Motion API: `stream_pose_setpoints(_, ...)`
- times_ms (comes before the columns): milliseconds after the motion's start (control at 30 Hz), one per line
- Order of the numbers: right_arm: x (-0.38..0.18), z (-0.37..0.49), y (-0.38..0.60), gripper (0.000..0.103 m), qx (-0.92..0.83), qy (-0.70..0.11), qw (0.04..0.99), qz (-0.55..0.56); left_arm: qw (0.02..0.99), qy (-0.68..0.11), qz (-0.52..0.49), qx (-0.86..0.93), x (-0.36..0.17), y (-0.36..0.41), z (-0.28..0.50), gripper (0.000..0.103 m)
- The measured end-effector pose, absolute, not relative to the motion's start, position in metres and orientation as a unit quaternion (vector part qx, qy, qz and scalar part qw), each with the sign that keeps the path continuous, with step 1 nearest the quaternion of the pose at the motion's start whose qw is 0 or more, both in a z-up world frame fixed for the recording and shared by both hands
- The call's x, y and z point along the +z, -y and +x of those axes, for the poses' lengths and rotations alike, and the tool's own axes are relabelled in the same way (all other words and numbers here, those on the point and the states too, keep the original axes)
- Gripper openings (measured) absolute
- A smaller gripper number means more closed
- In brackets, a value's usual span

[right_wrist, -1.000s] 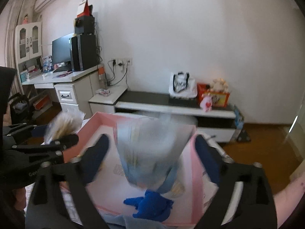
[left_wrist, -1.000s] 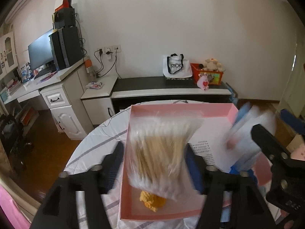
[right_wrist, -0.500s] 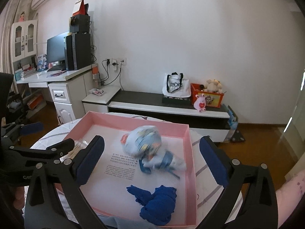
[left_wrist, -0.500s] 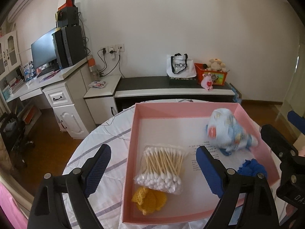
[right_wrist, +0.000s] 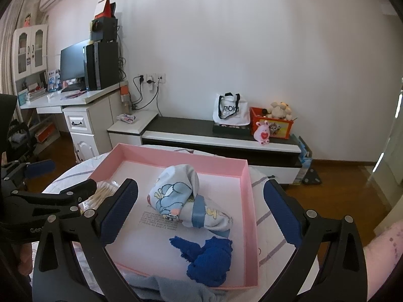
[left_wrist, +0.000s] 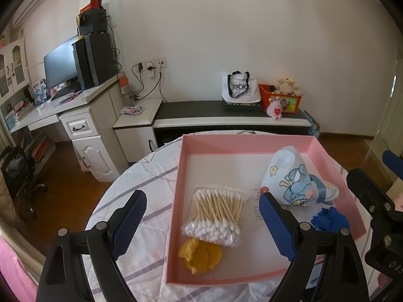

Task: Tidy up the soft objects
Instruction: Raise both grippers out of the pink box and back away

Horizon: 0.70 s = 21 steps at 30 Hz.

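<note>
A pink box [left_wrist: 241,142] [right_wrist: 248,201] lies on the round table. In it are a bag of cotton swabs [left_wrist: 216,215] [right_wrist: 102,192], a yellow knit piece [left_wrist: 200,254], a rolled light-blue printed cloth [left_wrist: 294,182] [right_wrist: 181,196] and a dark-blue knit piece [left_wrist: 330,217] [right_wrist: 209,256]. My left gripper [left_wrist: 202,222] is open and empty, above the box's near-left part. My right gripper [right_wrist: 200,211] is open and empty, above the box's near-right part. Each gripper shows at the edge of the other's view.
The round table [left_wrist: 141,183] has a white cloth with purple stripes. A grey cloth [right_wrist: 176,289] lies at the box's near edge. Behind stand a low dark TV bench [left_wrist: 226,118], a white desk with monitor [left_wrist: 58,70] and a black chair [left_wrist: 17,173].
Both grippers opened and let go: the swab bag and the light-blue cloth dropped into the box. Both grippers have drawn back and up a little since.
</note>
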State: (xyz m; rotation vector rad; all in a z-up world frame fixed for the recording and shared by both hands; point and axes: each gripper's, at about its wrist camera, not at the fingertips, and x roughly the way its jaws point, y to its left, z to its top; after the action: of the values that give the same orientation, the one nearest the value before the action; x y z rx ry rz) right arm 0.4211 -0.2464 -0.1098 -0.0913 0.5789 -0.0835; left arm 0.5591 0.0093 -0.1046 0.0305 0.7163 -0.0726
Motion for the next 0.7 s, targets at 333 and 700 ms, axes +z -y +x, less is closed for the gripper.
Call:
stream_pose_setpoints(333,-0.088,0.382,0.231,0.1,-0.044,-0.267,0.961,-0.058,0.943,-0.329,0.01,-0.035,-0.074,-0.012,0.504,0.089)
stream_pose_setpoints(700,-0.048,0.315,0.225,0.103,-0.051,-0.225,0.972,-0.05,0.96,-0.278,0.003,-0.04,-0.034,-0.019,0.4,0.095)
